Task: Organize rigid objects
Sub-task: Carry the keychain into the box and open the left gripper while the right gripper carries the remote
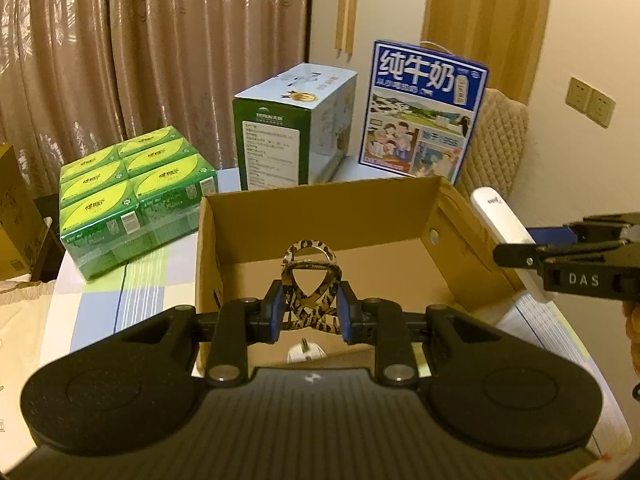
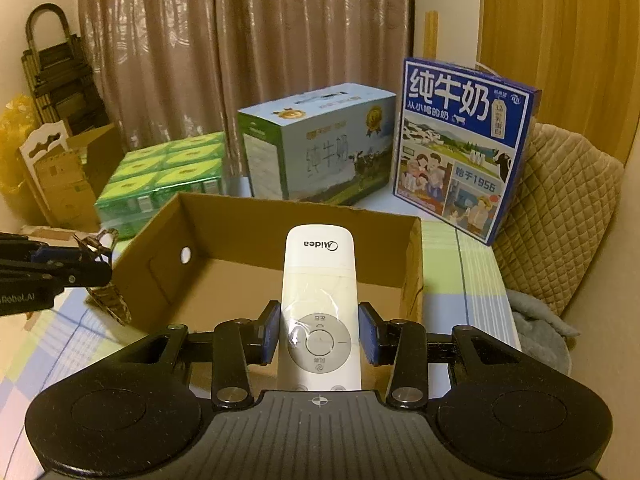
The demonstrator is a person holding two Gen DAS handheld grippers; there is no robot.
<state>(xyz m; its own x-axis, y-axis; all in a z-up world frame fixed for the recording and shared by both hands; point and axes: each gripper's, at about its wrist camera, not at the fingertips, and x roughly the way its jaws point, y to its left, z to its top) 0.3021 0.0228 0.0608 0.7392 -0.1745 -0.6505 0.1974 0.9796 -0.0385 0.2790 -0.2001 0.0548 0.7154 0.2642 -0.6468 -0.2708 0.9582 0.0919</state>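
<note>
While a brown curtain (image 1: 140, 40) fills the upper left of both views, the worktop (image 1: 100, 300) with its checked cloth spreads across the lower half. At centre frame sits an open cardboard box (image 1: 320, 216), its brown floor showing. Behind it, from left to right, stand a shrink-wrapped green pack of cartons (image 1: 136, 196), a pale blue and green milk case (image 1: 292, 128) and an upright blue milk box (image 1: 424, 108); a quilted tan cushion (image 2: 560, 208) fills the right edge.

The right hand-held gripper (image 2: 319, 336) is clamped on a white remote control (image 2: 319, 280), which points over the box's near wall at lower centre. The left hand-held gripper (image 1: 310, 312) is closed on a tortoiseshell hair claw (image 1: 310, 276), held above the box's near edge at centre frame. A small white plug (image 1: 304, 354) peeks out below it.
</note>
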